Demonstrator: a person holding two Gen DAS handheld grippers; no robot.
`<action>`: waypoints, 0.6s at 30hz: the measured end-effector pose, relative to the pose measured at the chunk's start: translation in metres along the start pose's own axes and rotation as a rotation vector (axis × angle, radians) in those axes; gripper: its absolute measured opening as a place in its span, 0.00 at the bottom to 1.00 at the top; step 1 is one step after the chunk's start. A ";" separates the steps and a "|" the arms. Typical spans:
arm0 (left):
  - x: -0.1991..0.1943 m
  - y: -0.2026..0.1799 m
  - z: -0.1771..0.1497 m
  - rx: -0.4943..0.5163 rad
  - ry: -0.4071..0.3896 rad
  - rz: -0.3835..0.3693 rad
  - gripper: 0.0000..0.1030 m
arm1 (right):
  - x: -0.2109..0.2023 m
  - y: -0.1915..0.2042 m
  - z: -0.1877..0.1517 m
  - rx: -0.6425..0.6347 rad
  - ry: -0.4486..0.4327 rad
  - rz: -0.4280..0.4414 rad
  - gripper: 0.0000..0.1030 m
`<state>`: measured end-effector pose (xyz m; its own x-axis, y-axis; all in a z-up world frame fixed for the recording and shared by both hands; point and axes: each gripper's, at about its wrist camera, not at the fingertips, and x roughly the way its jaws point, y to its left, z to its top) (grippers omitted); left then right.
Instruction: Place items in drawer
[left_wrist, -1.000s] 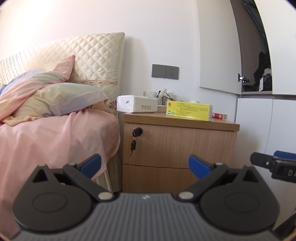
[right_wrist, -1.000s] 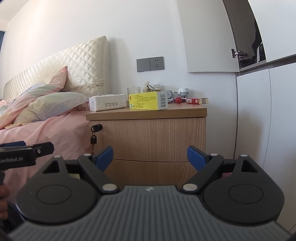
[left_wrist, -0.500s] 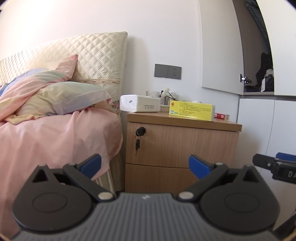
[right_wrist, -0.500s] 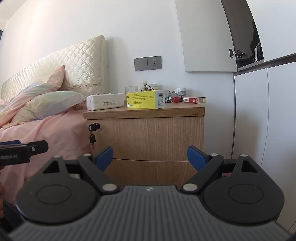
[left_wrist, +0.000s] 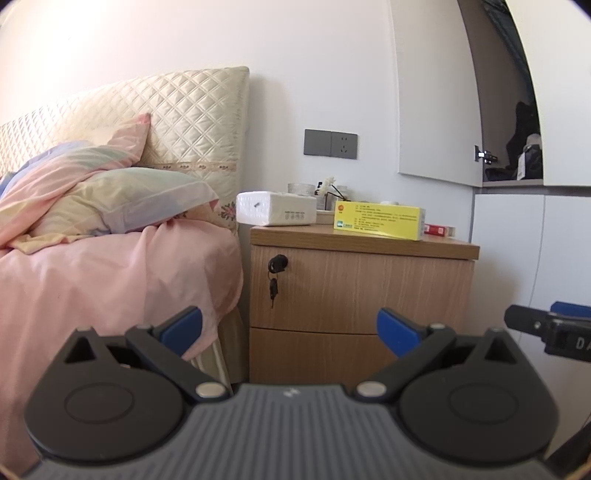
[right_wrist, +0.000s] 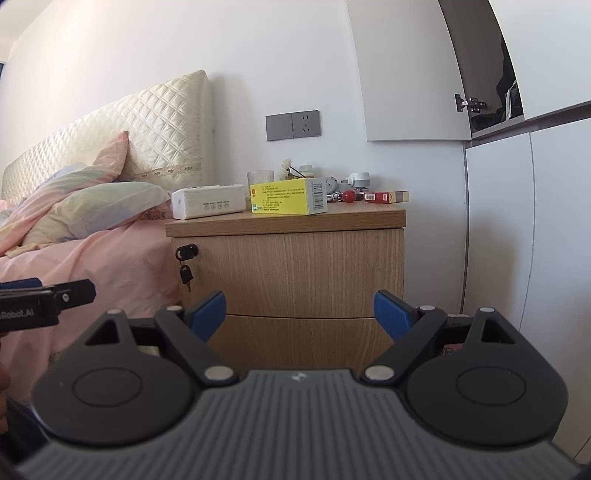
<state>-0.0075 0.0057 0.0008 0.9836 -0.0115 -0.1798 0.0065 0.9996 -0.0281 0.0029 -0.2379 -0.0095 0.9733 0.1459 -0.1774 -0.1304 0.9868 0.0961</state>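
Both the left gripper (left_wrist: 290, 325) and right gripper (right_wrist: 299, 308) gape empty, facing the shut drawer (right_wrist: 291, 275) ahead, items like the yellow box (right_wrist: 288, 197) above; opening it likely comes next.

Yellow box (left_wrist: 378, 220) print — illegibly small

The left gripper (left_wrist: 289, 328) is held level, jaws spread wide, nothing between its blue fingertips (left_wrist: 181, 324). The right gripper (right_wrist: 299, 314) is likewise level, gaping and empty, to the right of the left and about as far forward.
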 end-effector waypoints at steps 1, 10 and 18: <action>0.000 -0.001 0.000 0.003 0.002 0.001 1.00 | 0.000 0.000 0.000 -0.002 -0.001 0.000 0.86; 0.001 -0.003 -0.002 0.022 0.008 0.000 1.00 | -0.003 -0.002 0.000 0.002 -0.006 -0.006 0.86; 0.001 -0.001 -0.002 0.018 0.005 -0.001 1.00 | -0.002 -0.002 -0.001 0.001 0.001 0.001 0.86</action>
<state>-0.0069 0.0046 -0.0010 0.9826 -0.0124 -0.1851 0.0105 0.9999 -0.0109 0.0014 -0.2399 -0.0108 0.9730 0.1465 -0.1786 -0.1308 0.9867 0.0967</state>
